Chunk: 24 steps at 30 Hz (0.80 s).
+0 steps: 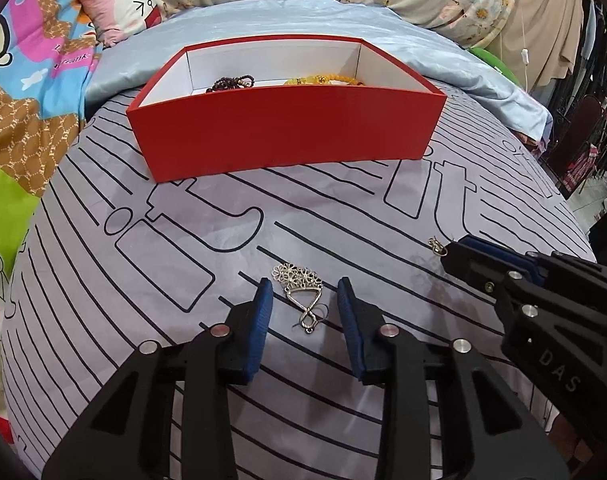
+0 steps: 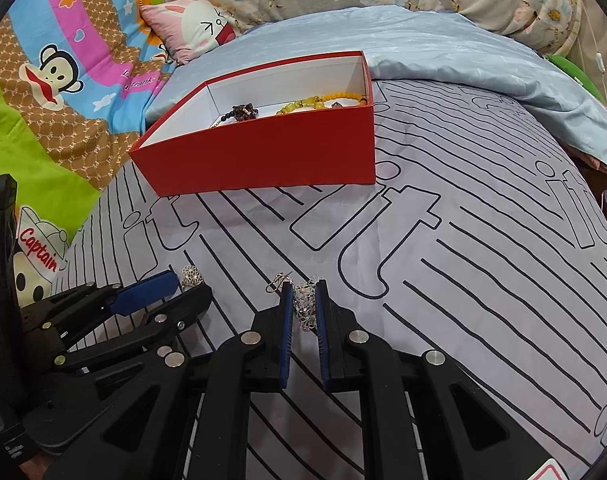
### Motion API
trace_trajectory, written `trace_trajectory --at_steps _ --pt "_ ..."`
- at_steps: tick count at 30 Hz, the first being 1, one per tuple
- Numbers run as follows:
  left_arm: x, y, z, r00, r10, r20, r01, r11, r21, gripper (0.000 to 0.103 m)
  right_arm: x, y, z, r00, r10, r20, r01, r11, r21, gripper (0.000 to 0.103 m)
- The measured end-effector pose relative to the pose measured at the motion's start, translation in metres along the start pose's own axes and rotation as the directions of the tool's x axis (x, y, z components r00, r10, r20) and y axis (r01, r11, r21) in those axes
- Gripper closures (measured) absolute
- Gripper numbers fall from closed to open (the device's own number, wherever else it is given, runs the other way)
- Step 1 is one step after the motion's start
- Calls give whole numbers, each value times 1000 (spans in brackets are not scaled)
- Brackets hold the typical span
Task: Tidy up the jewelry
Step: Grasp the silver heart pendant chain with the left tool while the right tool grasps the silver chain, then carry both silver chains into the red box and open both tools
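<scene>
A red box [image 1: 279,132] with a white inside stands on the bed. It holds a dark bead bracelet [image 1: 231,82] and a yellow bead bracelet [image 1: 323,79]. In the left wrist view my left gripper [image 1: 305,286] is open, its jaws on either side of a silver filigree earring [image 1: 301,294] lying on the sheet. My right gripper [image 2: 303,286] has its jaws closed nearly onto a second silver earring [image 2: 306,306], whose hook [image 2: 277,282] sticks out at the left. The red box [image 2: 263,152] also shows in the right wrist view.
The bed sheet [image 1: 143,220] is grey with black line patterns. A light blue quilt [image 1: 443,60] lies behind the box. A pink cartoon pillow [image 1: 119,4] and a colourful monkey-print blanket [image 2: 55,80] lie at the left.
</scene>
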<state>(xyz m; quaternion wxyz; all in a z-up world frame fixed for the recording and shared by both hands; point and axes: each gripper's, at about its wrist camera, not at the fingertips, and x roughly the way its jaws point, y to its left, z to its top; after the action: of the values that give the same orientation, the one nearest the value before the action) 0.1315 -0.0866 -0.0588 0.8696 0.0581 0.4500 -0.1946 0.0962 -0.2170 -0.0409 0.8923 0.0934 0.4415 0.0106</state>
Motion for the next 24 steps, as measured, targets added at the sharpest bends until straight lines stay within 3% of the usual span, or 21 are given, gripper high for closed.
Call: trace_trajectory --at_steps 1,13,24 --pt "0 0 0 1000 -1 2 1 1000 5 84 0 0 0 1000 -1 1 1 1000 1 93" --pt "-8 4 4 999 -33 5 33 999 -14 84 -8 5 6 1000 13 19 -13 1000 -8 93" --pt "-49 7 23 995 -47 87 49 999 -21 84 -39 12 24 994 53 94 -50 998 -26 93"
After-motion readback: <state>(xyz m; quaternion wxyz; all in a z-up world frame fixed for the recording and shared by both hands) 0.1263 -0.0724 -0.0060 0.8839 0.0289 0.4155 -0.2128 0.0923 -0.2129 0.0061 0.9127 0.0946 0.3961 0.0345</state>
